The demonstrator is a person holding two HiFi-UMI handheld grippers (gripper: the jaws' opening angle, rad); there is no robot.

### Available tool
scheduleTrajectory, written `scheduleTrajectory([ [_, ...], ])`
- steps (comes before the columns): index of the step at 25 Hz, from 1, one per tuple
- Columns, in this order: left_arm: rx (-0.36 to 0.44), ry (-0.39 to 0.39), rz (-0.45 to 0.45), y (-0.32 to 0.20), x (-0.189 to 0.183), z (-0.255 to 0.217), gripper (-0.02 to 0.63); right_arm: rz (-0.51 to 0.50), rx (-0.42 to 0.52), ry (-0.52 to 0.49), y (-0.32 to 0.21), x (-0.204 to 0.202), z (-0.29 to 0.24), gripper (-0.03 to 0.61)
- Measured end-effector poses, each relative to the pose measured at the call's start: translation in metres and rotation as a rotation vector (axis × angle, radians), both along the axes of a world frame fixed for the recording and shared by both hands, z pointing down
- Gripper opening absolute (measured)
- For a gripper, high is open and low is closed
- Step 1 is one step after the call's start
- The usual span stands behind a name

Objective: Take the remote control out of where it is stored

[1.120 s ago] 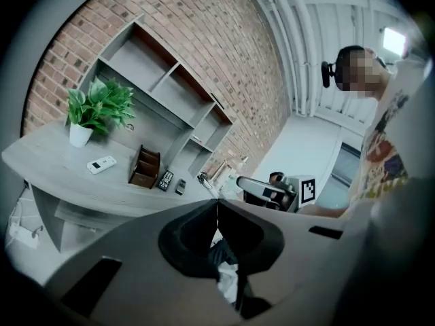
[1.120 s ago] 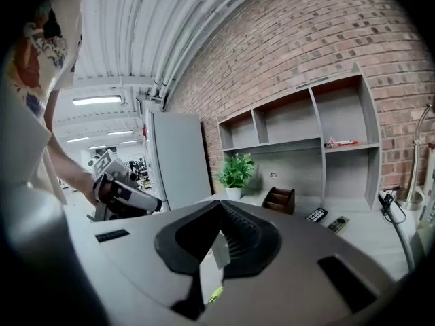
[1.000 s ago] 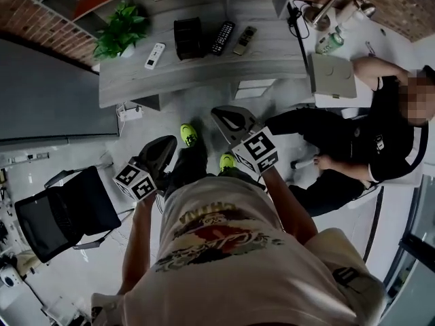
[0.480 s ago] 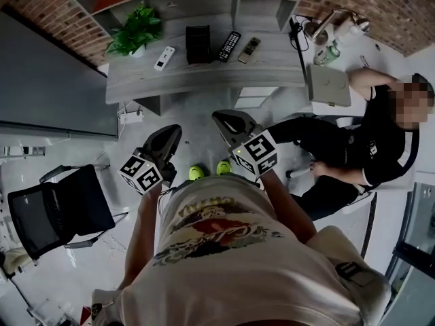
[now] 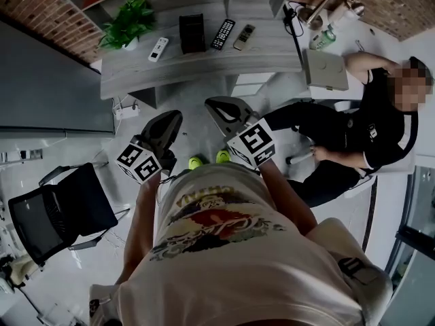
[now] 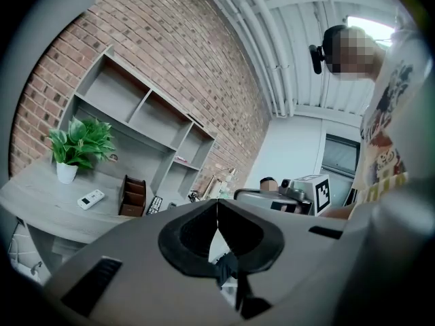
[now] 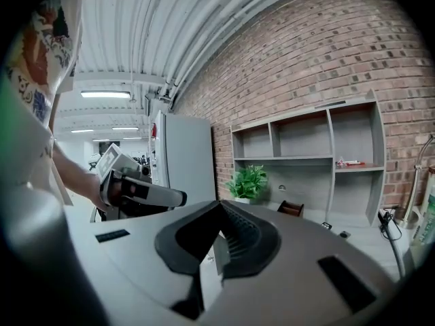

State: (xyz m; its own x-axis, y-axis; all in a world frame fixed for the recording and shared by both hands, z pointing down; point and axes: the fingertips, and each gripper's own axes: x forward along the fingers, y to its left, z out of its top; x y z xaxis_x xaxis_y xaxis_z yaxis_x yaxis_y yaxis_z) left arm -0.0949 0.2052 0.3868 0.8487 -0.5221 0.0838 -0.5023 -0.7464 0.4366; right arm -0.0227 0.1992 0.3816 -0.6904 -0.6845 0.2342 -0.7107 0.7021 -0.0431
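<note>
We hold the left gripper (image 5: 171,121) and right gripper (image 5: 216,107), fingers pressed together on nothing, well short of the worktop (image 5: 204,65), where a white remote control (image 5: 158,48), a black remote control (image 5: 223,34) and a smaller remote control (image 5: 244,37) lie beside the dark holder (image 5: 192,33), whose inside we cannot see.

DESK-TOP STORAGE: A dark, open-topped storage box (image 5: 192,33) stands upright toward the back of a grey desk (image 5: 204,70). Three remotes lie flat on the desktop on either side of it. The white remote (image 5: 158,49) rests to the box's left, near a potted plant (image 5: 129,19). To its right are the black remote (image 5: 223,34), with rows of pale buttons, and just beside it the slimmer grey remote (image 5: 244,37), both angled. The box's contents cannot be made out.
</note>
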Motion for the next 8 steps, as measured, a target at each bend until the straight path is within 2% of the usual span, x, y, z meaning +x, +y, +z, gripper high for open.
scheduleTrajectory([
  [8, 0.022, 0.002, 0.016, -0.0065, 0.0083, -0.0079, 0.006, 0.009, 0.008, -0.005, -0.0049, 0.0049, -0.0017, 0.008],
])
